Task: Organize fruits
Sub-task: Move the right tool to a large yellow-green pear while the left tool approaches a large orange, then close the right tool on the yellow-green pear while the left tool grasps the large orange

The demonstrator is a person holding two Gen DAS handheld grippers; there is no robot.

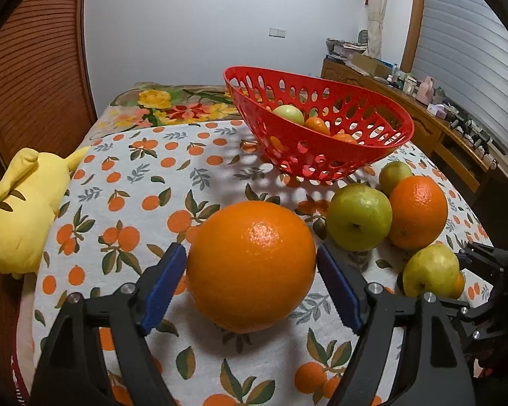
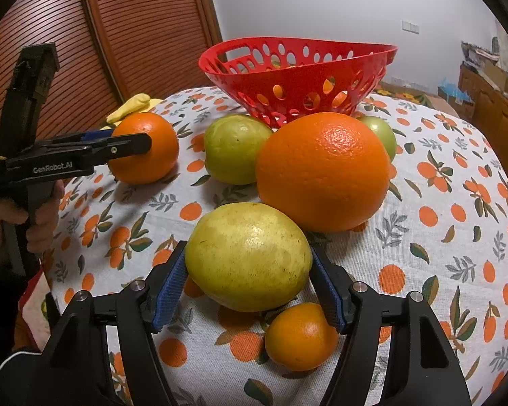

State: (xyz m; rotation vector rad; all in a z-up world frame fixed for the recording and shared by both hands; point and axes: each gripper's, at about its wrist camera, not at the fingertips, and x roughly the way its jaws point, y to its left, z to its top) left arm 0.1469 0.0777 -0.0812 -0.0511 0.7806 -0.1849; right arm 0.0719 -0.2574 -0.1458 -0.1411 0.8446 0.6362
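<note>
Left gripper (image 1: 250,270): jaws released, an orange (image 1: 250,265) bracketed. Right gripper (image 2: 249,270): a yellow-green fruit (image 2: 249,255) is grasped by the jaws.

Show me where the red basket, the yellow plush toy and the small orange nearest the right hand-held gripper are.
red basket (image 1: 382,155): left wrist view, on its near outer wall.
yellow plush toy (image 1: 23,216): left wrist view, middle of its body.
small orange (image 2: 299,336): right wrist view, centre of its peel.

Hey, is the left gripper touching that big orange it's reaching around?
Apart. The left wrist view shows slivers of tablecloth between both pads of the left gripper and the orange.
</note>
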